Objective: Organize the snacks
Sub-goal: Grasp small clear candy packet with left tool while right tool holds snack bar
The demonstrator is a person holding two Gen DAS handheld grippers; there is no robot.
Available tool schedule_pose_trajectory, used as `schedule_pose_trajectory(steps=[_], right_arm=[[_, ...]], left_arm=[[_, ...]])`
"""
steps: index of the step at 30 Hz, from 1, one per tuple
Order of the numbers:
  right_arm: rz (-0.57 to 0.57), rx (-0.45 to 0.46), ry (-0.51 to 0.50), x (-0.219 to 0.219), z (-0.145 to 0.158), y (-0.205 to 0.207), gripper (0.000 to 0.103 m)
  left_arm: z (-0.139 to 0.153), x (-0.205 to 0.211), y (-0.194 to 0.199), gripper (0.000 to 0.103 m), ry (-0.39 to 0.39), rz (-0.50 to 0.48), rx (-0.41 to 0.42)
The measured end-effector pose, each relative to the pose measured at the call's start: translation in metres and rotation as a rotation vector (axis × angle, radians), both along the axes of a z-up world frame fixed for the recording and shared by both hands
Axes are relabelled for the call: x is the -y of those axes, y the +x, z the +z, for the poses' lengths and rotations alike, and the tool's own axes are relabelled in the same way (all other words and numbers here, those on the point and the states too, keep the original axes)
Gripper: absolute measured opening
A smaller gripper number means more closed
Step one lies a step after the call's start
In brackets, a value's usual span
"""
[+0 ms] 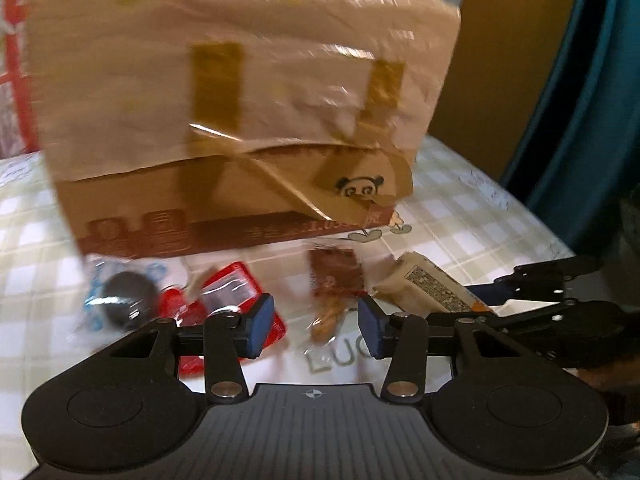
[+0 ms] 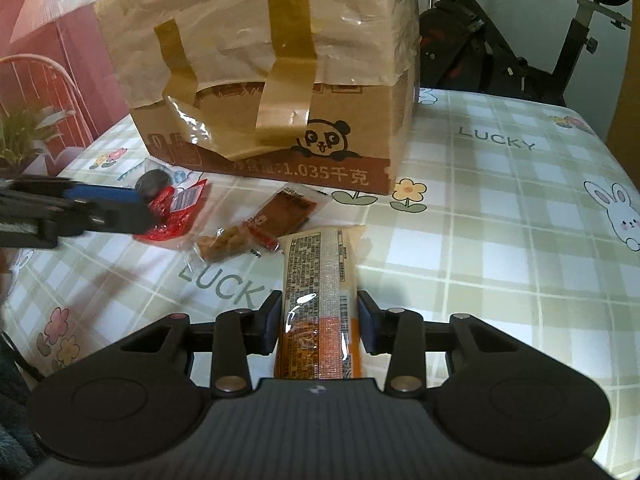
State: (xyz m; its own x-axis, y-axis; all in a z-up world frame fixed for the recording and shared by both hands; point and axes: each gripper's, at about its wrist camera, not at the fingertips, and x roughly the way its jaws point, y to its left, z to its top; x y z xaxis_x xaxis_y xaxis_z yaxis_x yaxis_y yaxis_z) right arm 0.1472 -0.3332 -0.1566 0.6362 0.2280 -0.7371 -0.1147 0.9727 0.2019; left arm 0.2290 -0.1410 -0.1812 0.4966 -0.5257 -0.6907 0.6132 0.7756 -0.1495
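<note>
Right gripper (image 2: 318, 326): nearest thing in the right wrist view, jaws clamped on one long orange-and-cream snack bar (image 2: 320, 292), pads pressing both sides. The bar's far end sticks out over the surface (image 2: 500, 240).
Left gripper (image 1: 316, 326): jaws part open, nothing between the pads. They hover just above the loose snacks. The left wrist view is pretty blurry, fyi.
Loose snacks: I count four on the checked cloth, all close together just in front of the box.
Clear pack: one, with brownish pieces inside (image 2: 222, 244), lying nearest.
Brown packet: one (image 2: 286, 212), touching the clear pack's far end.
Red packet: one (image 2: 176, 212), crinkly, right under the left gripper's tip.
Dark round snack: one, in a clear-and-blue wrapper (image 2: 154, 184), just behind the red one.
Box: one cardboard box (image 2: 280, 80) with a panda print, taped with paper over its top, standing beyond the snacks.
Exercise bike: one (image 2: 520, 40), past the far edge.
</note>
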Motion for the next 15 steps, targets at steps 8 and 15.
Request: schedule_pose_trajectory(steps=[8,15], right_arm=[[0.001,0.013,0.033,0.005,-0.001,-0.002,0.04],[-0.005,0.016,0.041,0.006,-0.002,-0.003,0.041]], left_arm=[[-0.02,0.029,0.009,0.037,0.049,-0.038,-0.017],[-0.034,0.034,-0.002,0.018,0.078,-0.066,0.002]])
